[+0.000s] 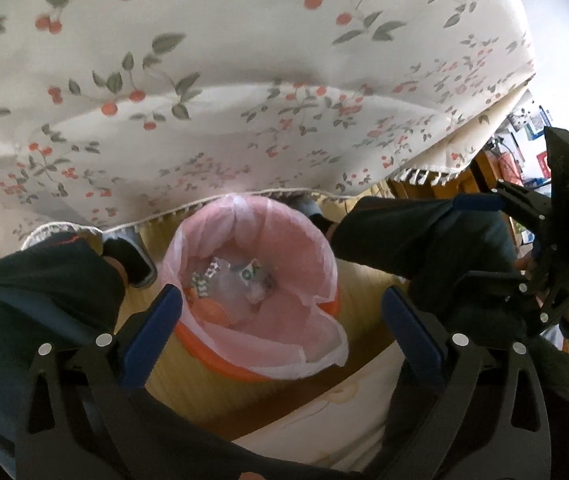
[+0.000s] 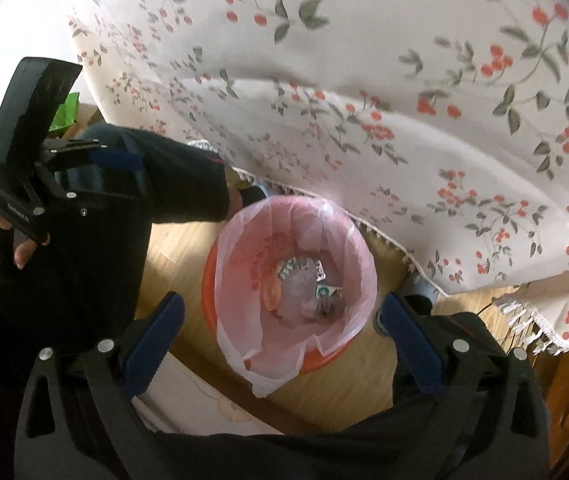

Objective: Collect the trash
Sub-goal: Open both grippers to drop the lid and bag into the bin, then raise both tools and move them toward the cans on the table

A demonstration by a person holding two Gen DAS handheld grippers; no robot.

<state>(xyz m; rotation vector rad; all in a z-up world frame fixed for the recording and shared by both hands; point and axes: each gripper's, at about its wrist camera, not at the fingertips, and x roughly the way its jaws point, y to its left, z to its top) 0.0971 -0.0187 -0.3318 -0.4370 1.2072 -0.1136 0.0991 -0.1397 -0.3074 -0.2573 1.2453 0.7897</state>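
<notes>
An orange trash bin (image 1: 220,354) lined with a pink plastic bag (image 1: 284,248) stands on the wooden floor below both grippers; it also shows in the right wrist view (image 2: 324,356). Several wrappers and crumpled trash (image 1: 240,280) lie at its bottom, seen too in the right wrist view (image 2: 308,288). My left gripper (image 1: 280,316) is open and empty above the bin. My right gripper (image 2: 284,320) is open and empty above the bin; its body shows at the right of the left wrist view (image 1: 564,216).
A table covered with a cherry-patterned cloth (image 1: 244,80) hangs over the far side of the bin (image 2: 404,100). The person's dark-trousered legs (image 1: 36,288) flank the bin. A pale cushion (image 1: 324,420) lies at the near side.
</notes>
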